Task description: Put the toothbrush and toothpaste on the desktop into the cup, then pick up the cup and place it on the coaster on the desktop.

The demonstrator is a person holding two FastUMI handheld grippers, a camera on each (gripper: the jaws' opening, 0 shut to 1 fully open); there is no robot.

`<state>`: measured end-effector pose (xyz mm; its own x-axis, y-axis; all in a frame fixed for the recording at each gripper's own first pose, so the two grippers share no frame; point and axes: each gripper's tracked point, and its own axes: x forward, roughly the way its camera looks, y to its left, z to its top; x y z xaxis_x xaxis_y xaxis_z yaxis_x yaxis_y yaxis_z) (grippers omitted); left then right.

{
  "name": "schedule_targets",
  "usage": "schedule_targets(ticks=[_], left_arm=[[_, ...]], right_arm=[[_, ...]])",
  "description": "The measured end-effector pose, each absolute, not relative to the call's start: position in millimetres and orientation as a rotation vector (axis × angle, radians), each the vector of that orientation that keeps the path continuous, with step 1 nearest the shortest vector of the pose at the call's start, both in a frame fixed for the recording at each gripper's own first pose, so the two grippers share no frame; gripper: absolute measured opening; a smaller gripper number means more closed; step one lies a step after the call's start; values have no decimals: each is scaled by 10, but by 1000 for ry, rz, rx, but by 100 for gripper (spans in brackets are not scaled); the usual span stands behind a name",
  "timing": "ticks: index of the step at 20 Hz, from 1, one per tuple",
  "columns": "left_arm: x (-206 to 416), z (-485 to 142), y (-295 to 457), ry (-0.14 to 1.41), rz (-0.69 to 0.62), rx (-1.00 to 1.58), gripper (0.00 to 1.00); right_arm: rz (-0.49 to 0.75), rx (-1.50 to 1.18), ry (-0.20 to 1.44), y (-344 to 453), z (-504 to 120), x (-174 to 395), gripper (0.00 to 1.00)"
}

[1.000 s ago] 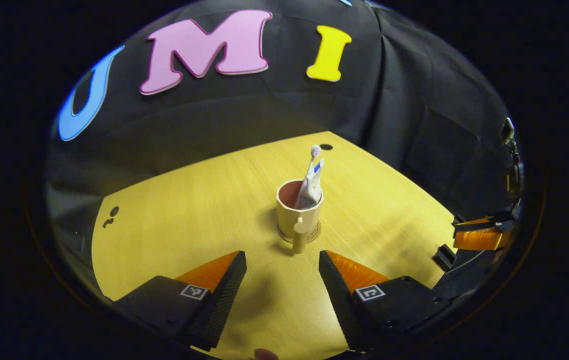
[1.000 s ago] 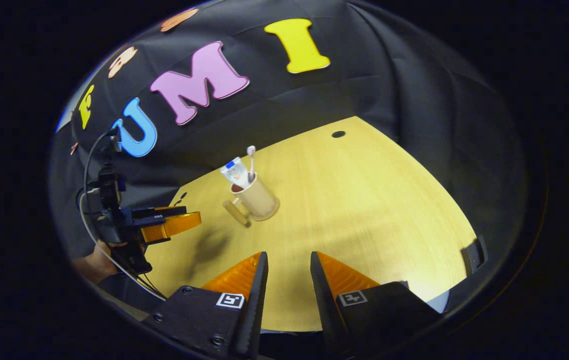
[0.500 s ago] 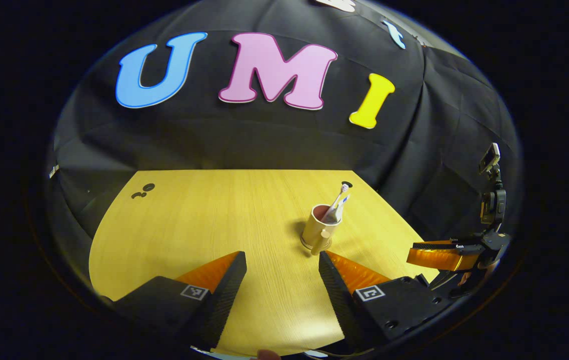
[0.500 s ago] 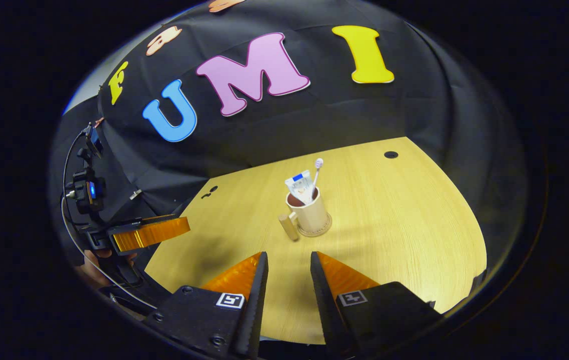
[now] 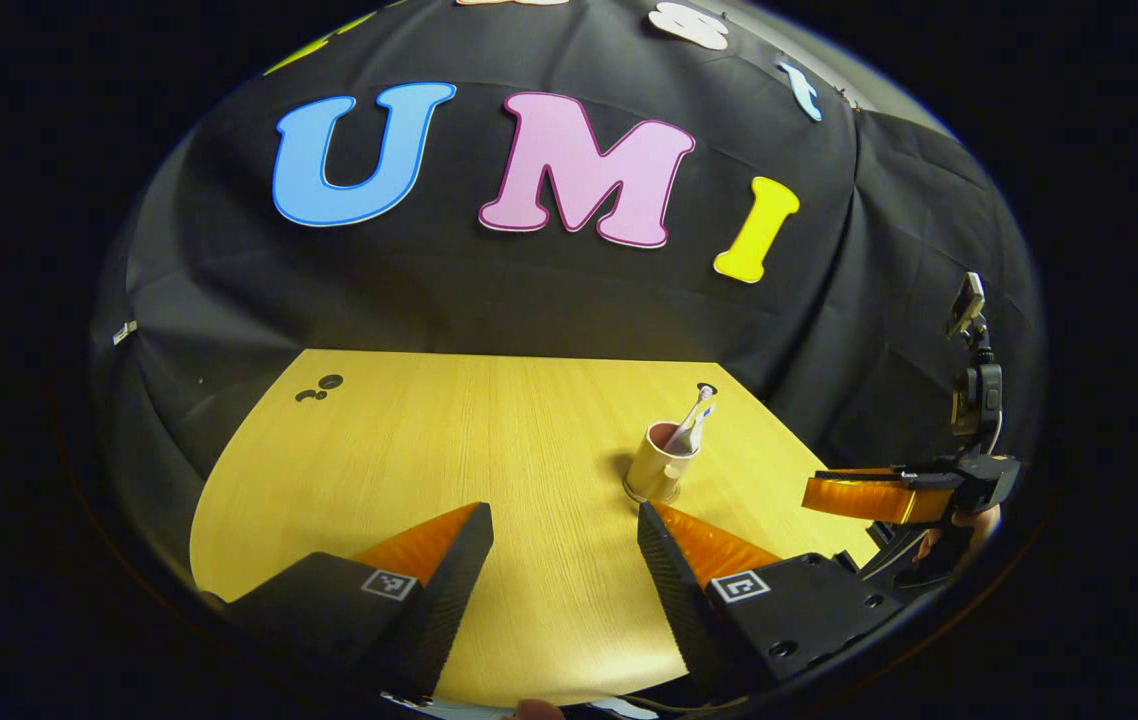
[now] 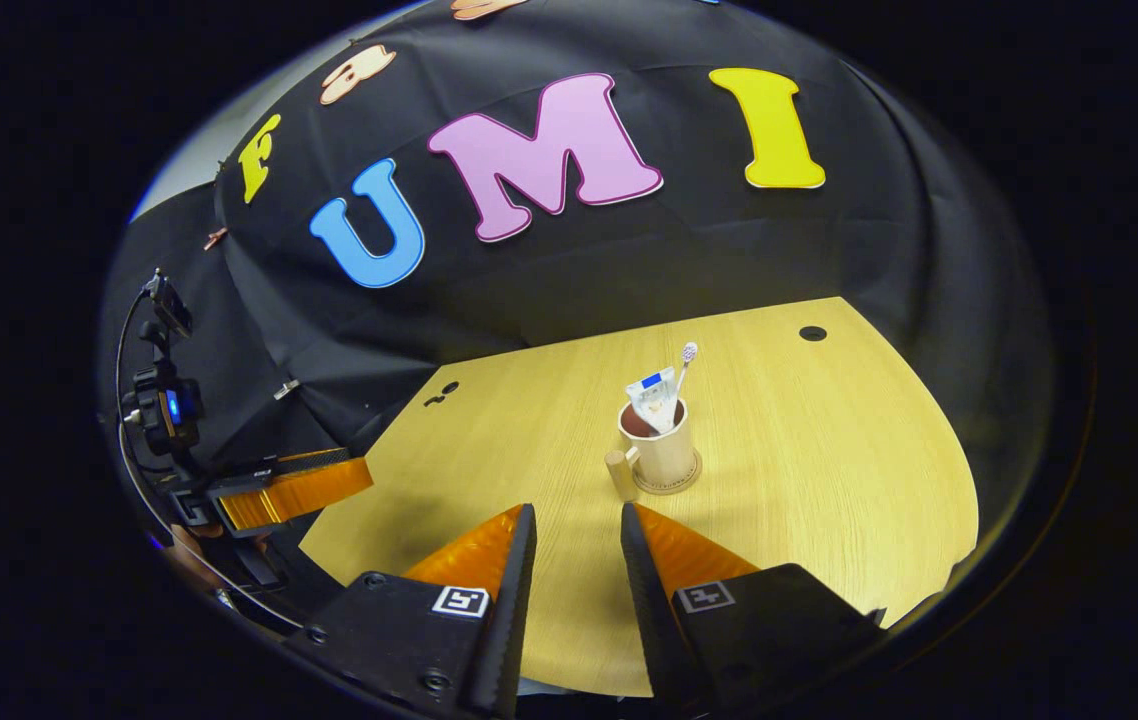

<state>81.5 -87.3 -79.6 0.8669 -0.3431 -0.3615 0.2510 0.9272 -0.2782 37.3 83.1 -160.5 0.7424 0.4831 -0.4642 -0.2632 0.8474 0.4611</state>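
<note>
We found the cup (image 6: 664,455) upright on the coaster (image 6: 669,485) mid-desktop (image 6: 829,480), toothbrush (image 6: 684,365) and toothpaste (image 6: 651,392) inside, both the left gripper (image 5: 564,525) and right gripper (image 6: 574,530) parted and empty, and judged the cup rigid, light, top-heavy, best taken by its side handle (image 6: 619,472).

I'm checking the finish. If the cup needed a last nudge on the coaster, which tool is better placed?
Probably the right tool: the cup, on the coaster with toothbrush and toothpaste inside, sits nearly straight ahead of it. The left tool sees it off to its right. Both are open and empty.
</note>
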Motion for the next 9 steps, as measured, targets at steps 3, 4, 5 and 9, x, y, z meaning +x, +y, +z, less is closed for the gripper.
schedule_targets(ticks=[3,4,5,9], left_arm=[[798,-775,-858,414,-320,-217,91],[792,-760,-861,412,-324,-214,91],[788,-752,-865,412,-328,-211,91],[797,-762,-883,416,-343,-203,91]], right_arm=[[422,377,608,842,-1609,346,53],[422,378,606,840,-1604,345,53],[419,379,606,837,-1603,344,53],[411,384,605,818,-1606,334,53]])
